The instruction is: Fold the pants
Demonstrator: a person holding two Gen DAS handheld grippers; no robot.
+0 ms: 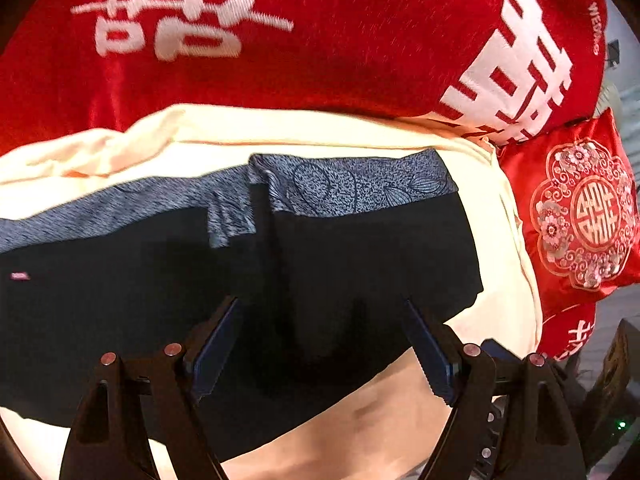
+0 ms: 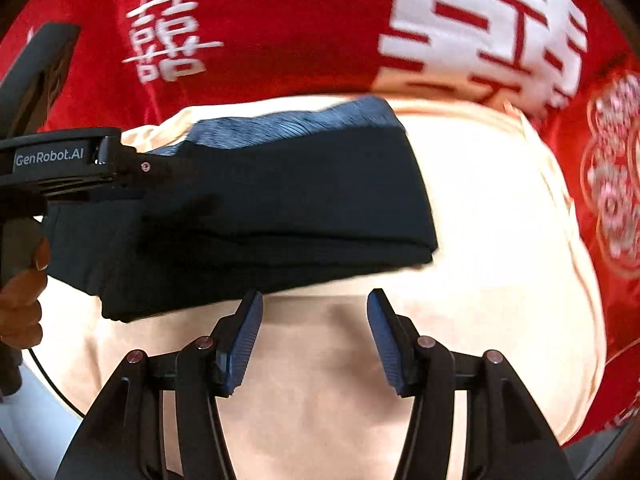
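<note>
Black pants (image 1: pixel 160 280) with a blue-grey patterned waistband (image 1: pixel 352 188) lie folded on a cream blanket (image 1: pixel 280 132). My left gripper (image 1: pixel 320 302) hovers over the black cloth, open, its blue pads (image 1: pixel 218 344) apart with nothing pinched between them. In the right wrist view the folded pants (image 2: pixel 260 208) form a thick stack whose waistband (image 2: pixel 300 124) lies at the far side. My right gripper (image 2: pixel 316 292) is open just in front of the stack's near edge, above bare blanket (image 2: pixel 480 240). The left gripper's body (image 2: pixel 60 160) and a hand (image 2: pixel 20 304) show at the left.
Large red pillows with white characters (image 1: pixel 320 40) stand behind the blanket. A red embroidered cushion (image 1: pixel 580 208) lies to the right, with another red cushion (image 1: pixel 568 332) below it. The blanket's edge drops off at the right and lower left.
</note>
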